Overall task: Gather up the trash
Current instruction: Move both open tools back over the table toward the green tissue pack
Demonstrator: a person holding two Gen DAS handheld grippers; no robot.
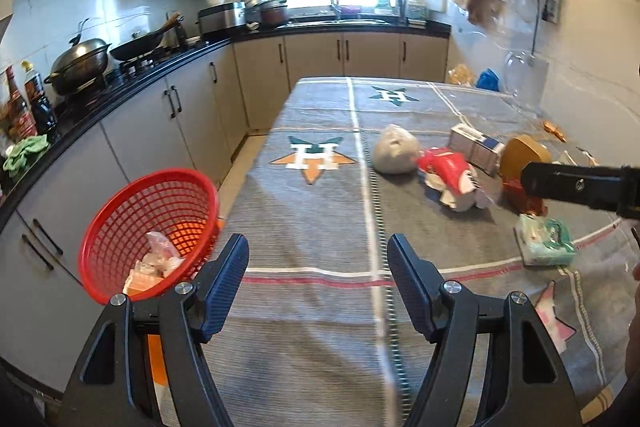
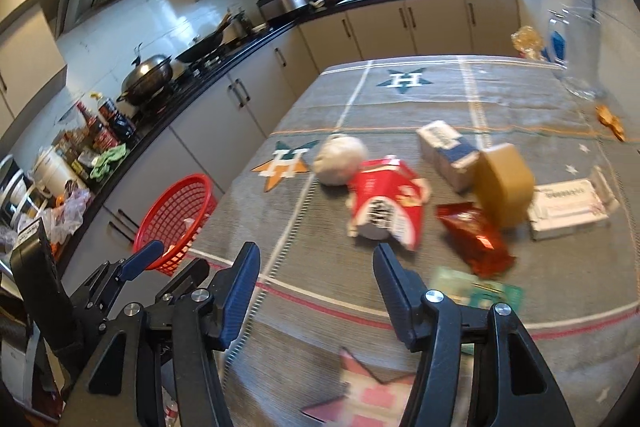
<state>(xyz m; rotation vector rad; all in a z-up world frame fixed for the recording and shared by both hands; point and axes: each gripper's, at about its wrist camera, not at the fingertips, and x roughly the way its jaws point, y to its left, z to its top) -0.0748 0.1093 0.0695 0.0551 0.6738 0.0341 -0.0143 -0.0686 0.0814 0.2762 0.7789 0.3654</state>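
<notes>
Left gripper (image 1: 318, 253) fingers apart, right gripper (image 2: 316, 263) fingers apart, red basket (image 1: 120, 227) holding wrappers, table edge

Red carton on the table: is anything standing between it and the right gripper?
Nothing visible does. The right gripper has open jaws facing the red carton, with only bare tablecloth between them. The foil packet lies off to the right.

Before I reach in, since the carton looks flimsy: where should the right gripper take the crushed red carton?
Grip the red carton across its flattened near end, coming from the front with the open right gripper. That end lies nearest, and the gray wad crowds its far side.
</notes>
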